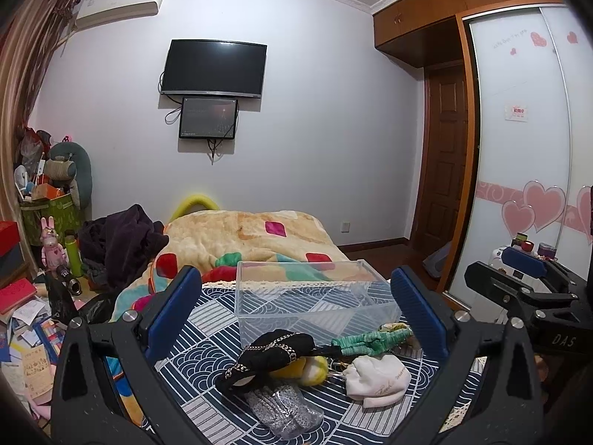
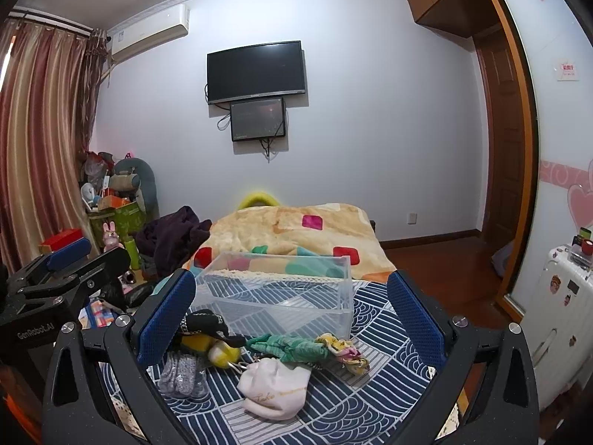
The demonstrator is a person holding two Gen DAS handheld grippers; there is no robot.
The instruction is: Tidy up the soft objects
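A clear plastic box [image 1: 315,298] [image 2: 274,293] stands empty on the blue patterned bedspread [image 2: 374,337]. In front of it lies a pile of soft items: a black piece with a chain [image 1: 276,352] [image 2: 202,324], a yellow plush [image 1: 309,369] [image 2: 222,352], a grey glittery piece [image 1: 281,409] [image 2: 183,372], a green knit piece [image 1: 365,341] [image 2: 292,346], a white pouch [image 1: 376,378] [image 2: 274,387] and a floral piece [image 2: 346,350]. My left gripper [image 1: 296,311] is open above the pile. My right gripper [image 2: 291,313] is open above it too. Neither holds anything.
A colourful blanket [image 1: 255,237] and dark clothes [image 1: 122,244] lie at the bed's far end. Boxes, toys and papers crowd the floor at the left [image 1: 33,296]. A white suitcase [image 2: 559,319] and a wardrobe [image 1: 519,148] stand at the right.
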